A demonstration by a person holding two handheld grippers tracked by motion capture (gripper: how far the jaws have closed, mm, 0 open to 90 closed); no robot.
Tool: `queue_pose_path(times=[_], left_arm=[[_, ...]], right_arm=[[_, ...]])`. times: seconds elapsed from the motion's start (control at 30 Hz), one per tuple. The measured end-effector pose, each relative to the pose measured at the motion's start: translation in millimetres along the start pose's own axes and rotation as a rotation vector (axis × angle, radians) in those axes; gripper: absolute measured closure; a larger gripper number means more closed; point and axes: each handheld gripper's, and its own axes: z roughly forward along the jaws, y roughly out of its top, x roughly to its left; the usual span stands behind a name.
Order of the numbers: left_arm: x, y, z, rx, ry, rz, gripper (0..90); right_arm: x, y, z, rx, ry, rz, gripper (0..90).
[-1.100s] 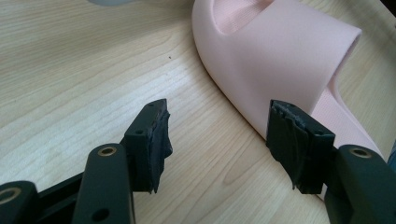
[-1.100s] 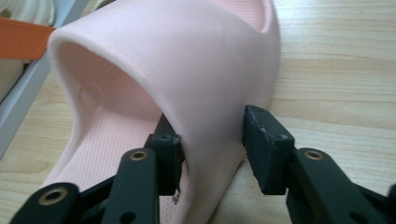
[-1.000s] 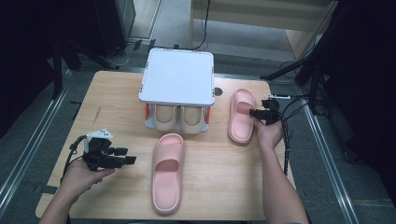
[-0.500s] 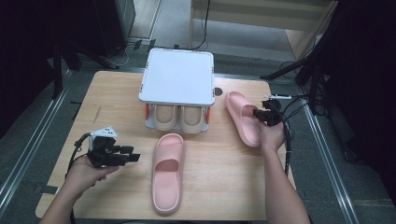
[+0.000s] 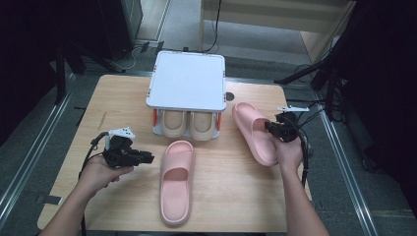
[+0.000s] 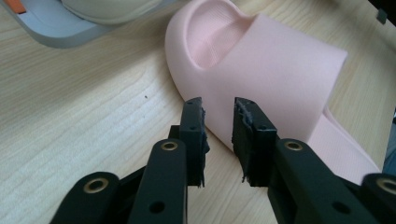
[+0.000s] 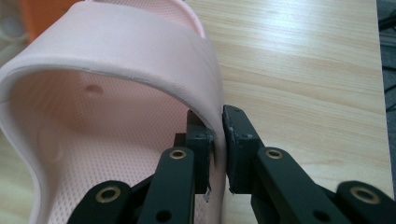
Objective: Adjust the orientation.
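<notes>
A pink slipper (image 5: 176,182) lies lengthwise on the wooden table (image 5: 113,103), in front of the rack. My left gripper (image 5: 147,158) hovers just left of it, open by a narrow gap. In the left gripper view the gripper (image 6: 218,135) points at the strap of this slipper (image 6: 280,70) with nothing between the jaws. A second pink slipper (image 5: 254,132) lies tilted at the right. My right gripper (image 5: 271,128) is shut on its strap edge. In the right gripper view the gripper (image 7: 218,140) pinches the side of that strap (image 7: 116,70).
A white two-level rack (image 5: 188,86) stands at the back centre with a pair of beige slippers (image 5: 189,124) on its lower shelf. The table's right edge (image 5: 300,162) is close behind the right hand. Cables trail beyond the table's right side.
The right slipper has swung from straight to tilted, its toe toward the rack, and slid slightly nearer in the right gripper. The left gripper has crept right toward the middle slipper.
</notes>
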Motion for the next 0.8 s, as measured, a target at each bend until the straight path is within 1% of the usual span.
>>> queue_pose_path(times=[0.13, 0.2, 0.23, 0.3, 0.37, 0.43, 0.5, 0.6, 0.63, 0.8], left_arm=[[1.3, 7.5, 0.0, -0.026, -0.009, -0.006, 75.2], [1.0, 11.4, 0.8, -0.031, -0.005, 0.006, 77.5], [0.5, 12.8, 1.1, -0.03, -0.009, 0.007, 78.5], [-0.7, 17.2, 1.9, -0.03, -0.016, 0.025, 79.8], [-1.5, 21.3, 3.5, -0.017, -0.022, 0.02, 80.1], [-2.0, 24.1, 5.1, -0.015, -0.025, 0.027, 80.1], [-2.9, 27.0, 7.1, -0.016, -0.032, 0.044, 81.1], [-3.9, 31.0, 10.6, -0.01, -0.041, 0.06, 81.7], [-4.7, 31.9, 12.1, -0.011, -0.045, 0.059, 81.7], [-6.2, 36.4, 16.5, -0.009, -0.053, 0.083, 81.2]], right_arm=[[7.5, -5.5, -13.9, -0.007, 0.023, -0.017, 81.6], [13.2, -10.8, -22.6, -0.002, 0.038, -0.023, 81.6], [14.9, -12.4, -25.4, -0.002, 0.042, -0.028, 81.6], [19.0, -16.4, -32.2, -0.001, 0.048, -0.034, 81.6], [25.4, -24.1, -41.5, 0.001, 0.059, -0.042, 81.3], [30.7, -29.1, -46.7, 0.006, 0.065, -0.044, 81.3], [38.3, -35.4, -52.8, 0.01, 0.074, -0.059, 81.3], [50.4, -43.1, -60.6, 0.018, 0.085, -0.075, 81.0], [54.7, -46.0, -62.8, 0.017, 0.088, -0.083, 81.0], [75.6, -59.3, -66.6, 0.041, 0.113, -0.117, 80.9]])
